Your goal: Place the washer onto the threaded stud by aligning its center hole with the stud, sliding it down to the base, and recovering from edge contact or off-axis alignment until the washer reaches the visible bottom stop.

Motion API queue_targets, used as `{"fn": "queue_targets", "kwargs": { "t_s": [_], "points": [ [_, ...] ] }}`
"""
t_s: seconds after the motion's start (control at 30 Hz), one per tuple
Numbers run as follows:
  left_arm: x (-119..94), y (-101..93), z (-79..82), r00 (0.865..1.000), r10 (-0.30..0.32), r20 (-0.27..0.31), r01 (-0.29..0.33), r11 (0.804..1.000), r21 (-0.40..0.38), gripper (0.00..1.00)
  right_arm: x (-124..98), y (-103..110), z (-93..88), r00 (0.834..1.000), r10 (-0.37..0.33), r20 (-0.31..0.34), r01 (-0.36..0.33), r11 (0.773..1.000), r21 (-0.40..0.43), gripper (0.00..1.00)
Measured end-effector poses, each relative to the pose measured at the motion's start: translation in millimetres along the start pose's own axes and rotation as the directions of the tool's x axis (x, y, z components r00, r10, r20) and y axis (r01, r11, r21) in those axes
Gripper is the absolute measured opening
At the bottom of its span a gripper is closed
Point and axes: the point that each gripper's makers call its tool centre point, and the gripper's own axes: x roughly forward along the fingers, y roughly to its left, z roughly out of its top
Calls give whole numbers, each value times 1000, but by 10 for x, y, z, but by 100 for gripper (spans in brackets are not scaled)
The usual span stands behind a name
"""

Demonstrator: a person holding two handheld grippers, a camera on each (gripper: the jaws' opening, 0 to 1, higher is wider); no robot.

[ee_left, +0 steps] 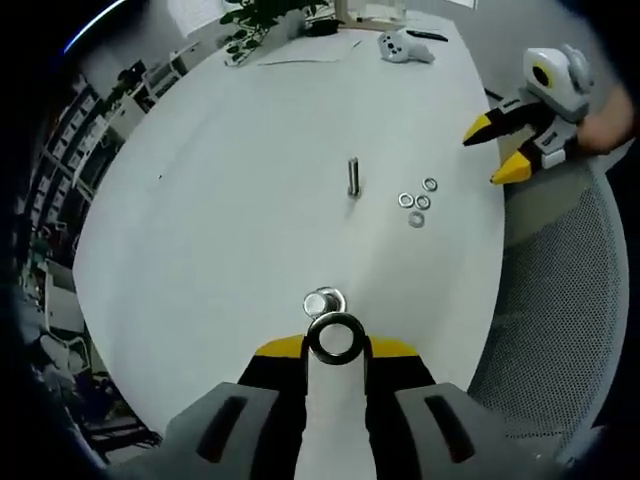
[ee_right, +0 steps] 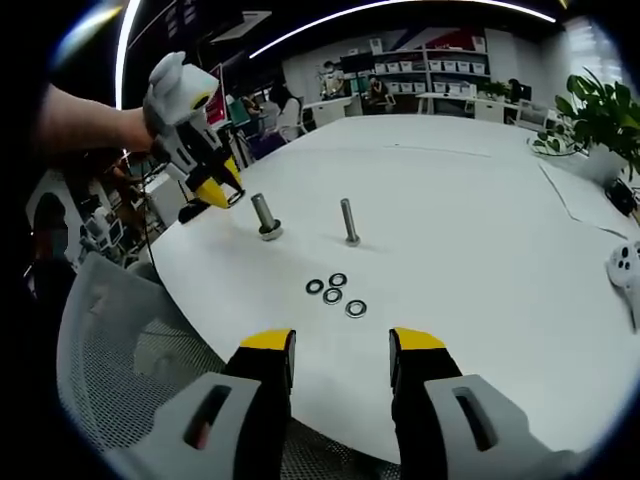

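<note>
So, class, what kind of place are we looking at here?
Probably an open-plan office or lab: a large white table, shelving racks along the far wall, a mesh office chair and a potted plant.

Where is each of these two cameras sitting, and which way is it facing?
Left gripper view: rides on the left gripper, looking across the white table; its jaws hold a washer just before a stud.
Right gripper view: rides on the right gripper, jaws apart, facing the table edge from the mesh chair side.
Shared: the upright stud, four loose washers, and each other's gripper.
</note>
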Motion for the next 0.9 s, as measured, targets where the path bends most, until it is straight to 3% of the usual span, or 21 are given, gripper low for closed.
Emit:
{"fn": "queue_targets", "kwargs": {
  "t_s": [0.53,0.9],
  "points": [
    [182,102,147,1000,-1,-7,2,999,42,19,-6,-18,-1,1000,-10,3,10,1000,3,40],
    [282,70,116,999,-26,-37,28,998,52,19,-7,-30,-4,1000,-14,2,14,1000,2,40]
  ]
}}
